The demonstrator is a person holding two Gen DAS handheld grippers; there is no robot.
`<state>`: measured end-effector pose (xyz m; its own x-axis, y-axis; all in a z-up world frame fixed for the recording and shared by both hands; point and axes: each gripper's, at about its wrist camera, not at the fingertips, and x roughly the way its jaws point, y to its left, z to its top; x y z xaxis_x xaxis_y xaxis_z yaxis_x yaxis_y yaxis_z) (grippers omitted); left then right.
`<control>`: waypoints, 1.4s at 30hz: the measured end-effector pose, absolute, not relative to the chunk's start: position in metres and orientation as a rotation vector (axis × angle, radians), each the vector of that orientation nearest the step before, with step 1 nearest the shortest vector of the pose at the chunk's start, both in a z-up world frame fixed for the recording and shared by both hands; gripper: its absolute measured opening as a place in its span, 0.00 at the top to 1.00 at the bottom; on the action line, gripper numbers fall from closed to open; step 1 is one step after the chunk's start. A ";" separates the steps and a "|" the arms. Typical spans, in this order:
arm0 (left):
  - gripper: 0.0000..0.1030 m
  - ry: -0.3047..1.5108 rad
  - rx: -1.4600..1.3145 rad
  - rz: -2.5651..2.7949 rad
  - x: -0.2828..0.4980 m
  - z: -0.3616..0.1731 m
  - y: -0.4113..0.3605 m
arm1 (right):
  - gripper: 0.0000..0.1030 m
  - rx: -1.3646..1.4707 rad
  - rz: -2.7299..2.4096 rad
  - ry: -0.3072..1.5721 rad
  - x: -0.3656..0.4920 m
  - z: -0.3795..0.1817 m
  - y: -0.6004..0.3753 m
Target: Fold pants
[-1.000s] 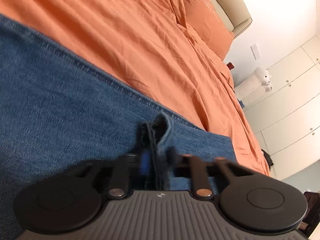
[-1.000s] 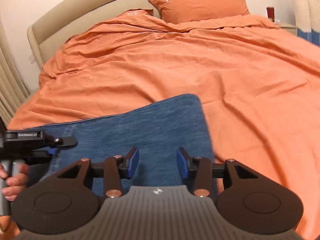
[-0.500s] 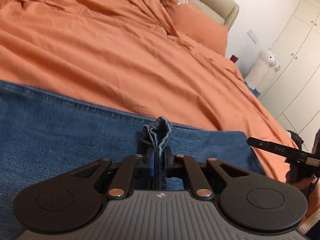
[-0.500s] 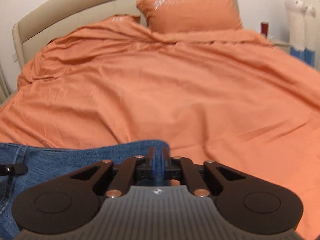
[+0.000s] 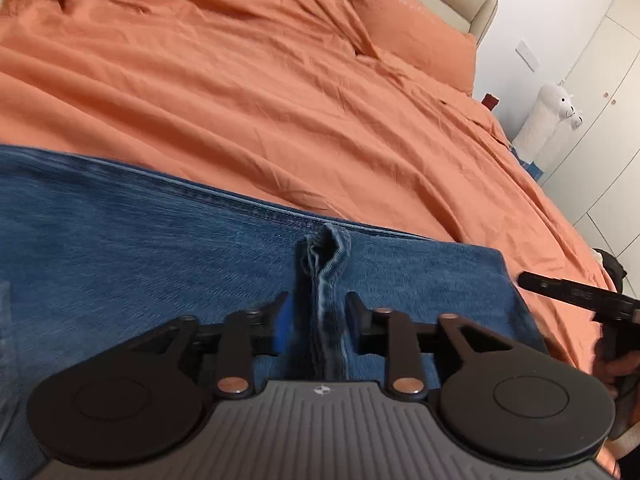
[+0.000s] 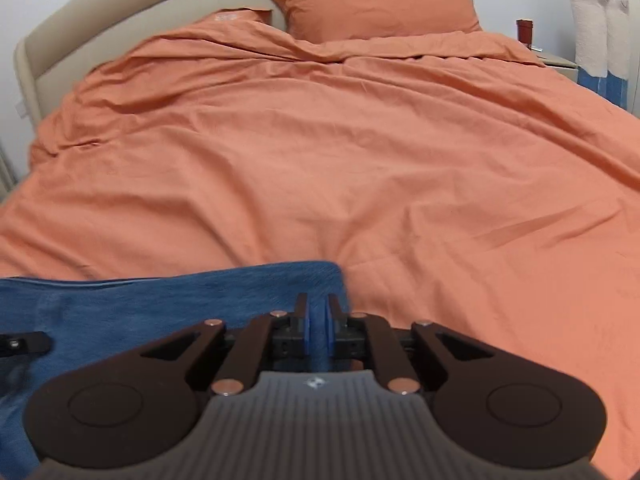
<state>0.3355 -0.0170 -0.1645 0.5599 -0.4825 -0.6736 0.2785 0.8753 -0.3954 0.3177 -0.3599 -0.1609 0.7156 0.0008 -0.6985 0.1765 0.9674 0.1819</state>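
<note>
Bed [image 6: 320, 160] with orange duvet fills both views; beige headboard [image 6: 120, 4] at 12 o'clock. Two orange pillows [image 6: 380, 0] at the head, one mostly hidden behind the duvet. One pair of blue denim pants [image 5: 140, 260] lies flat along the near edge of the bed, at 6 to 9 o'clock in both views, stitched seam running along the far edge, one end rounded. A bunched ridge of denim stands up between the left gripper [image 5: 318, 320] fingers; its jaws are opening, pads look clear of the fabric. Right gripper [image 6: 318, 332] is clamped together on the pants edge at 6 o'clock, denim pinched between blue pads. Two white plush alpacas [image 6: 596, 16] at 2 o'clock. One dark red container [image 6: 525, 30] on the nightstand beside them.
</note>
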 end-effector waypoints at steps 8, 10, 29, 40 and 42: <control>0.56 0.912 -0.183 -0.450 0.287 -0.146 -0.024 | 0.96 0.209 -0.048 0.863 0.241 -0.137 -0.339; 0.56 0.942 -0.178 -0.436 0.280 -0.149 -0.027 | 0.96 0.208 -0.041 0.888 0.223 -0.139 -0.333; 0.47 1.010 -0.143 -0.390 0.272 -0.150 -0.015 | 0.95 0.058 -0.050 0.894 0.203 -0.154 -0.307; 0.37 0.888 -0.171 -0.151 0.260 -0.068 0.134 | 0.95 0.092 0.173 0.751 0.214 -0.125 -0.234; 0.35 0.866 -0.198 -0.075 0.259 -0.063 0.170 | 0.95 0.094 0.199 0.743 0.221 -0.126 -0.216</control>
